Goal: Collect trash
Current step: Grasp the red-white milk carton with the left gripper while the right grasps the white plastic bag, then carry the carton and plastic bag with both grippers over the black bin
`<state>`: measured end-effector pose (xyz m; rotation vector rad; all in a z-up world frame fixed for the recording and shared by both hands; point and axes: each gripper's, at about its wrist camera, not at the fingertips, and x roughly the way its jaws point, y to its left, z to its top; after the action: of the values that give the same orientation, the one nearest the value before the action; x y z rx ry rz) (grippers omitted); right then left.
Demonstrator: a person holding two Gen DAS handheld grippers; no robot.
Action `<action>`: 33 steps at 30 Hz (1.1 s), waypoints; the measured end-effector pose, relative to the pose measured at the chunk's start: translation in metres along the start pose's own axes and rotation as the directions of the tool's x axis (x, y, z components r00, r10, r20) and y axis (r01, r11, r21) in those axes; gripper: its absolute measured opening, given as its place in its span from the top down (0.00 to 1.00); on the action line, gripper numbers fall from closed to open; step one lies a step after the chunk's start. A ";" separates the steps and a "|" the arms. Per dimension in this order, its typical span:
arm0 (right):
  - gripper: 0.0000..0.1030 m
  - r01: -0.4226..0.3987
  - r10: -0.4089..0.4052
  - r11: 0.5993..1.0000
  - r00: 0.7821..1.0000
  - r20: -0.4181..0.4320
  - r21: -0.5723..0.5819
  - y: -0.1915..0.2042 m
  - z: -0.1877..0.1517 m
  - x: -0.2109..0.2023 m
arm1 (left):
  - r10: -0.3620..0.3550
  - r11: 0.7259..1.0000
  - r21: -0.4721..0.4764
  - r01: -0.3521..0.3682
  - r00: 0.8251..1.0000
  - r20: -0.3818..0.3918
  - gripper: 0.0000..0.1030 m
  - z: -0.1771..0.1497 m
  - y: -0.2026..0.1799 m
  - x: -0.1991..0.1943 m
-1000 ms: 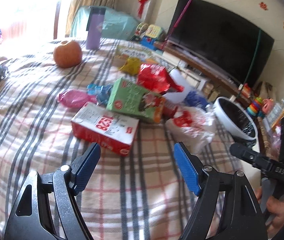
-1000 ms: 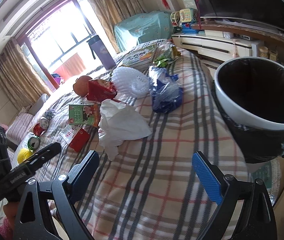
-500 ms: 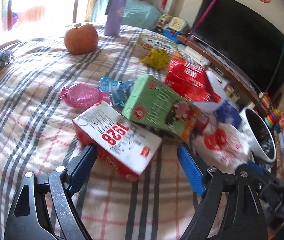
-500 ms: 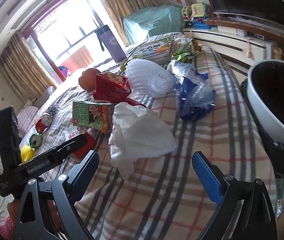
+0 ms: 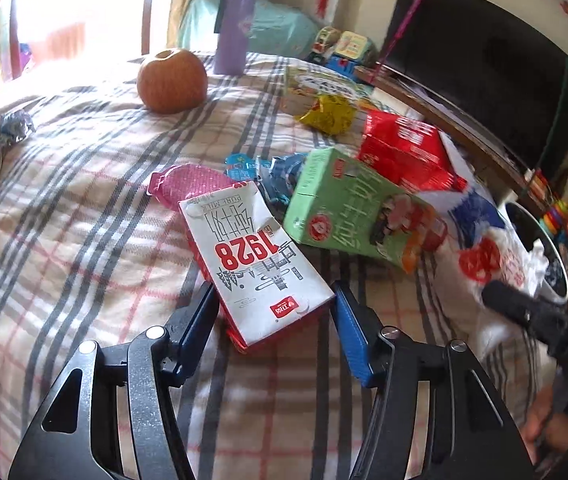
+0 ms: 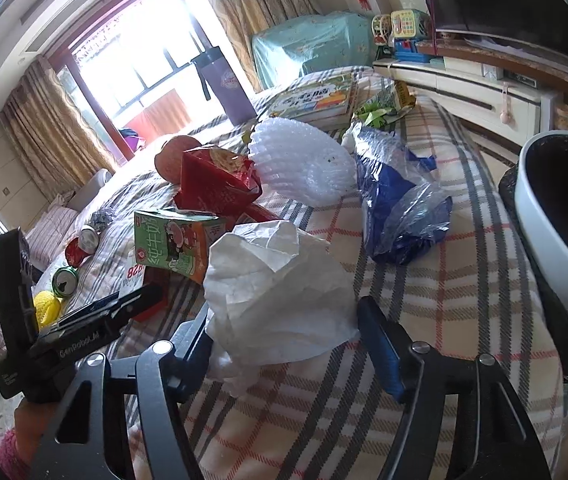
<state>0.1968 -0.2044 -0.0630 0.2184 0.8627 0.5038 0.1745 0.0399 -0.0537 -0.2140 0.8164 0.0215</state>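
Closing left gripper (image 5: pixel 274 312) brackets the milk carton (image 5: pixel 256 256); closing right gripper (image 6: pixel 284 336) brackets the white bag (image 6: pixel 276 292); pad contact unclear.

The plaid cloth (image 5: pixel 84 208) is beige with grey stripes and thin red lines. On it lie a white milk carton with red numerals and red sides (image 5: pixel 256 264), a green milk carton with an orange end (image 5: pixel 348 208), a pink foil wrapper (image 5: pixel 192 180), a red snack bag (image 5: pixel 404 152), a yellow crinkled wrapper (image 5: pixel 328 114) and an orange-brown fruit (image 5: pixel 172 80). The tall bottle (image 5: pixel 234 28) is lilac with a dark cap. The crumpled plastic bag (image 6: pixel 280 292) is white, the film bag (image 6: pixel 396 208) blue and clear, the foam net (image 6: pixel 304 160) white. The bin (image 6: pixel 544 240) has a white rim and black liner.
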 end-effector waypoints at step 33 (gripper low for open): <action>0.37 0.112 -0.132 0.982 0.983 0.126 0.152 -0.067 -0.032 -0.108 | -0.322 0.907 0.286 0.309 0.947 -0.002 0.46 -0.040 -0.125 -0.064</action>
<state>0.1358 -0.3174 -0.0365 0.3268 0.7748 0.3082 0.1144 -0.0866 -0.0114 -0.0718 0.7218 -0.3942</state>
